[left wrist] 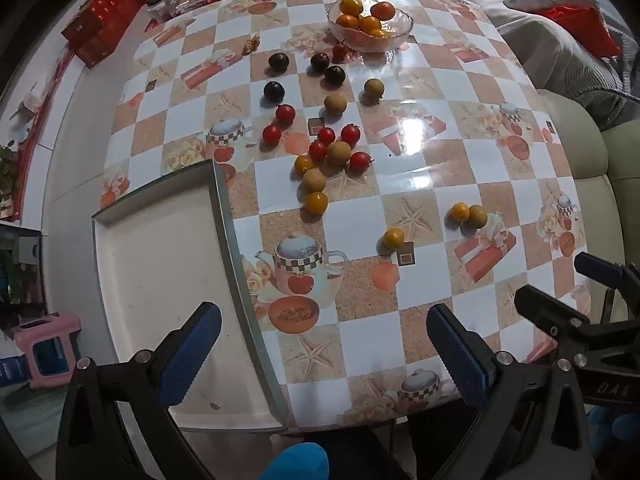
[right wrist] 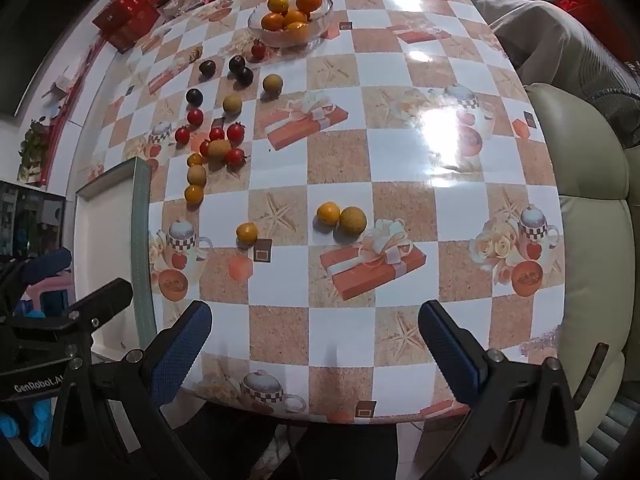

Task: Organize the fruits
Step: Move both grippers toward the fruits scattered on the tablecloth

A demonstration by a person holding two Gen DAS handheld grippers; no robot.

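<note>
Left wrist view: table [left wrist: 420, 184] with checkered teapot-print cloth fills the frame. White shallow tray [left wrist: 160, 280] sits at its near-left corner, nothing in it. Glass bowl [left wrist: 370, 26] at the far edge holds several orange fruits. Everything else is loose on the cloth between the two.

Loose fruit, big groups first:
- main cluster [left wrist: 328, 152] mid-table just past the tray's far corner: red cherry tomatoes, tan longan-like fruits and small yellow-orange ones, several touching
- dark plums [left wrist: 320, 62], four, near the bowl, spread apart
- a touching pair [left wrist: 469, 214], one orange and one tan-green, on the near right
- single yellow-orange fruit [left wrist: 393, 237] just left of that pair, closest to the grippers

Left gripper [left wrist: 324, 354] hangs over the tray's right rim, jaws spread wide, nothing between them. Right gripper [right wrist: 316, 354] hovers over the near table edge, also fully released and holding nothing. Neither touches any fruit.

Step, as I read it: the very start. Nothing sorted into the tray, no grasp begun.

Next move, my call: take the near single or the pair first, since they are clear of the others. The right gripper is better placed. The fruit is round and will roll, so come down from above, centre it between the pads and close gently. The pair touches, so one pad must go between them or nudge one aside. The target container is unclear from here; the tray looks likely.
</note>
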